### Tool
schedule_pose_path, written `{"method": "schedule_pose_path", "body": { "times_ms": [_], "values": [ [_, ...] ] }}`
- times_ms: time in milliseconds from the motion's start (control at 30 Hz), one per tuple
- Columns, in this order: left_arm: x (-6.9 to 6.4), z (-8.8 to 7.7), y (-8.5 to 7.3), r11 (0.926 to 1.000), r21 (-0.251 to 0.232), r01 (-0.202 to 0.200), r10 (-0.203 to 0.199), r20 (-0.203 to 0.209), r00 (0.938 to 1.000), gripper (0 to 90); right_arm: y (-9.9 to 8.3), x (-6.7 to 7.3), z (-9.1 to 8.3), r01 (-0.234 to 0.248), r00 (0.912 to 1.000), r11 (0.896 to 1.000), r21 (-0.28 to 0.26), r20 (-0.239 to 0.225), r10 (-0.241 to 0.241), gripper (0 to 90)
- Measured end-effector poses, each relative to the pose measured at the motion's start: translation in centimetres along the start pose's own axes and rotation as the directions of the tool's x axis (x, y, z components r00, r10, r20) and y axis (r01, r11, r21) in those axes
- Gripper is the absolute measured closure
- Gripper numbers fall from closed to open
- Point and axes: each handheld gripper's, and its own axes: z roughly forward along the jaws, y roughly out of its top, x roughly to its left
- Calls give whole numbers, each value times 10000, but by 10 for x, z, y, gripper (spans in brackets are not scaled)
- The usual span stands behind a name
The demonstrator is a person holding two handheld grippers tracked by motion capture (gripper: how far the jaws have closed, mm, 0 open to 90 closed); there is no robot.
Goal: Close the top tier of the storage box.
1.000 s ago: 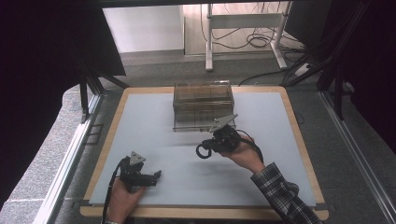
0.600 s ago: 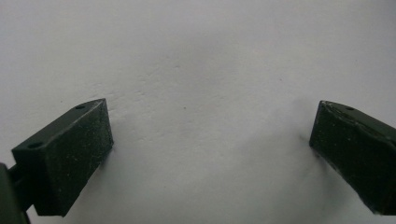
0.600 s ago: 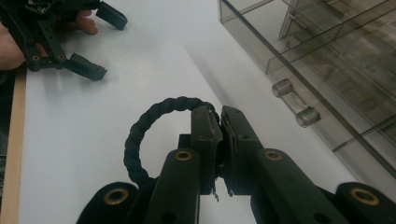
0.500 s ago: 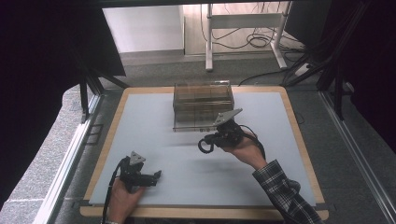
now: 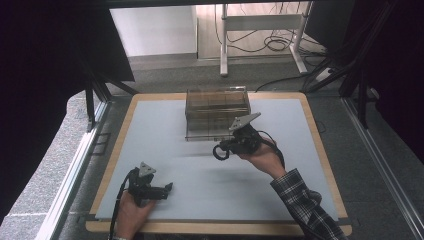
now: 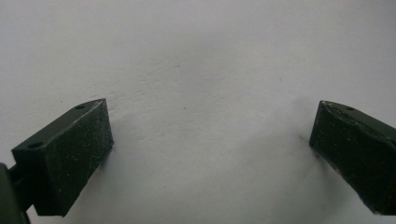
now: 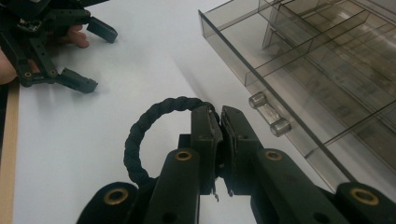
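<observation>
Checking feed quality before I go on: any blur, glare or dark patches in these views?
High view: edges are black shadow, table evenly lit, faint smear by the clear box. Right gripper view: rope ring sharp, box hazy with reflections. Left gripper view: soft, shadows under the jaws.

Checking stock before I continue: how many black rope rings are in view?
1: the black rope ring, clamped in the right gripper, beside the clear drawer box. Others may be hidden.
</observation>
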Motion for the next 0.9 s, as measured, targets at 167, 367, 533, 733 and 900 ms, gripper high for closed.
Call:
{"method": "schedule_pose_path", "body": {
  "times_ms": [167,367,533,733,900],
  "values": [
    [0,0,0,10000,-1,3,-3,1,10000,0,3,-3,0,-37,9999,10000,-42,119,38,833],
    [0,0,0,10000,0,1,-1,0,10000,0,5,-6,3,-45,9998,9999,-124,204,48,833],
    [0,0,0,10000,-1,3,-3,2,10000,0,7,-9,2,-91,9995,9997,-227,307,98,833],
    [0,0,0,10000,0,1,-1,1,10000,0,10,-13,2,-154,9987,9995,-284,471,167,833],
    [0,0,0,10000,2,-1,1,4,10000,0,13,-17,4,-230,9978,9991,-353,606,251,832]
  ]
}}
